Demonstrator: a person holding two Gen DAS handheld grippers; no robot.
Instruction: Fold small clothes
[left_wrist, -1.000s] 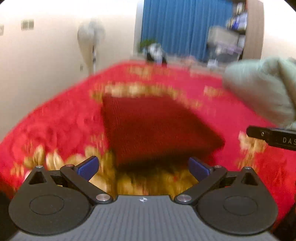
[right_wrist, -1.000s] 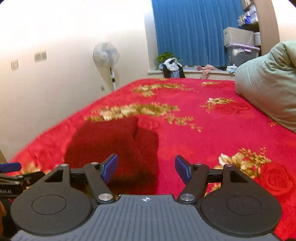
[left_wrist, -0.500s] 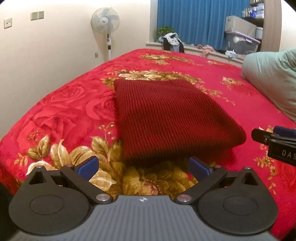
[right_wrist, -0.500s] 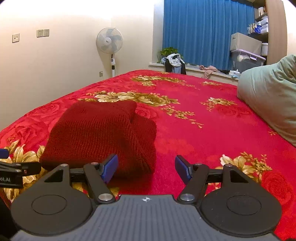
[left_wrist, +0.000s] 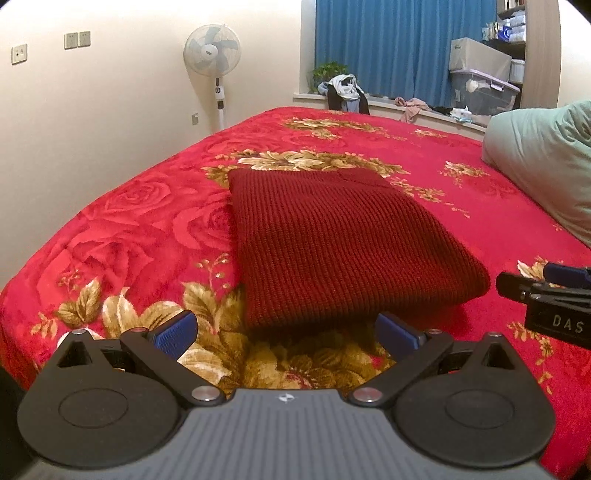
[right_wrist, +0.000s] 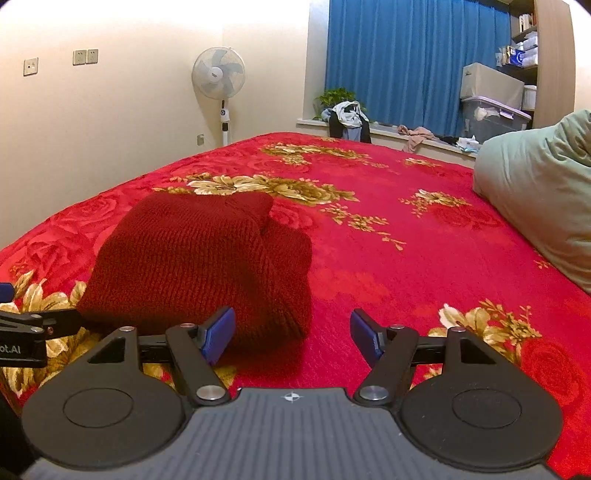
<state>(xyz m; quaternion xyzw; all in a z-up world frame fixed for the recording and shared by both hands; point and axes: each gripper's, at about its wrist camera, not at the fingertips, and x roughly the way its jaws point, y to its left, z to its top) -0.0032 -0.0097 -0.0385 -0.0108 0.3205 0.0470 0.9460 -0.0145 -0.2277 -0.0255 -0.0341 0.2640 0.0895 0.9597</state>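
Left gripper (left_wrist: 286, 332): fingers standing wide apart, gripping nothing, hovering just short of the near edge of the folded maroon knit garment (left_wrist: 340, 243). Blue fingertips (left_wrist: 175, 328) sitting at 8 and 4 o'clock of that near edge, apart from the cloth.

Right gripper (right_wrist: 291, 334): fingers likewise parted, holding nothing. Left blue pad (right_wrist: 218, 332) lying just beside the garment's near right corner (right_wrist: 207, 266); contact not determinable. Right pad hanging over bare bedspread.

Garment: lying flat on the red floral bedspread (left_wrist: 122, 229), folded into a thick rectangle. Long axis running from 6 toward 12 o'clock in the left wrist view, leaning slightly toward 11; folded bulk facing the grippers, narrower far end pointing at the window wall. In the right wrist view, sitting at 10 o'clock of the gripper, with a tucked layer showing along its right side.

Obscured: garment type not identifiable; sleeves or collar hidden inside the fold. Near edge partly falling in shadow. Right gripper's tip entering the left wrist view at 3 o'clock, cut off by the frame. Left gripper's tip entering the right wrist view at 9 o'clock, likewise cut off.

Beyond: pale green pillow (left_wrist: 546, 166) lying at 2 o'clock, partly out of frame. Standing fan (left_wrist: 212, 55) against the wall at 11 o'clock. Blue curtain (left_wrist: 384, 48) hanging at 12 o'clock.
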